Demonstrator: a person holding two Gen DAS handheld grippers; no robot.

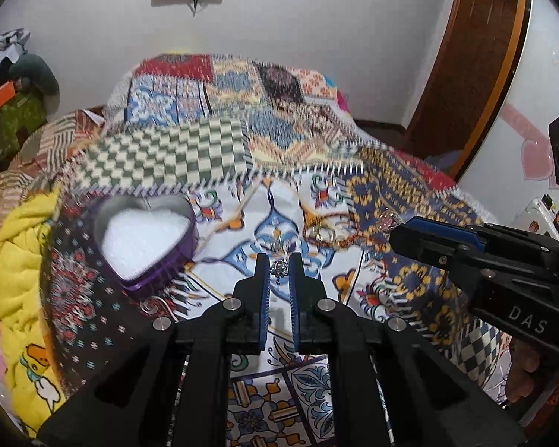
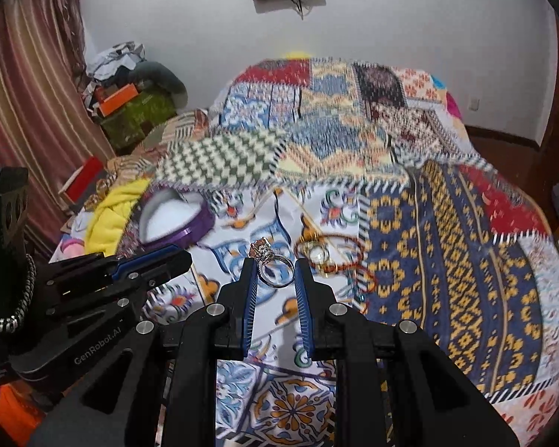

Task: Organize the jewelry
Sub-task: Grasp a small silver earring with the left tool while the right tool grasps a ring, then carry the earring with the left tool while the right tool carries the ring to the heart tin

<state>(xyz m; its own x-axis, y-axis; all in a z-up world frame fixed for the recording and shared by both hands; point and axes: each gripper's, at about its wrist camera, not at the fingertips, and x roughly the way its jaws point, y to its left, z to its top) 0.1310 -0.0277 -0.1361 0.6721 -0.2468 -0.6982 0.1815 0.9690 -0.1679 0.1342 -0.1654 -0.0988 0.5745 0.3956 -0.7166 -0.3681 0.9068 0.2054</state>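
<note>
A bed [image 2: 447,260] under a patchwork quilt filled a white-walled room, with a dark frame on the far wall. The landmark was the heart-shaped box [image 1: 145,240], purple-walled, white-lined and lidless, which sat on the quilt.

The left claw [image 1: 278,268] hovered just right of the box, nearer to it than the other claw. Its fingers stood narrowly apart around a small silver ornament [image 1: 278,270]; whether they pinched it could not be told.

The right claw [image 2: 276,273] stood farther right of the box, its fingers parted. A stone-set silver ring [image 2: 272,262] sat between them, its stone end against the left finger; a firm grip could not be confirmed.

Farther right still, thin bangles and a red cord bracelet [image 2: 331,255] lay on the quilt.

For both claws the box lay ahead and to the left, so the deposit probably fell first to the left claw.
</note>
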